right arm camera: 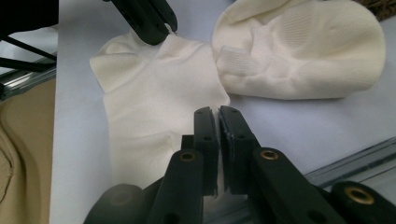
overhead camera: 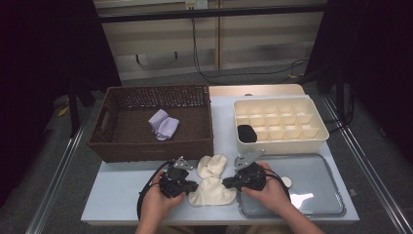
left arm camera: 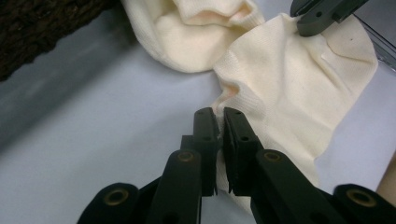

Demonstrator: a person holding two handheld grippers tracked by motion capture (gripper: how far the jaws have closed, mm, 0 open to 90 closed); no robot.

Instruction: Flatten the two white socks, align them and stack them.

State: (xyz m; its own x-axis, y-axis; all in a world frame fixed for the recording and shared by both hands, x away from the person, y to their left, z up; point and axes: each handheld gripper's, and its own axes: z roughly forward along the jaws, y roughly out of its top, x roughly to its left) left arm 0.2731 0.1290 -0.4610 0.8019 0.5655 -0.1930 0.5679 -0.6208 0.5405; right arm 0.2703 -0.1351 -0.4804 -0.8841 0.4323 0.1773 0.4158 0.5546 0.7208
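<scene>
With both the left gripper (overhead camera: 191,185) and the right gripper (overhead camera: 229,183) clenched on opposite edges of the cream sock (overhead camera: 212,184) at lower centre of the tabletop (overhead camera: 117,195), we judge folding in hand, calling next for a coordinated lift.

The sock (overhead camera: 213,183) is cream knit cloth — soft, matt, finely ribbed, with a coarser mesh patch near its toe. Behind it the basket (overhead camera: 154,146) is dark woven wicker, rough. Right of the basket, the organizer (overhead camera: 319,141) looks like smooth cream plastic; the tray (overhead camera: 316,171) before it is clear and glossy. The table (overhead camera: 122,187) is smooth, pale, matt — the left gripper (left arm camera: 218,115) matt black plastic with brass-coloured rivets.
</scene>
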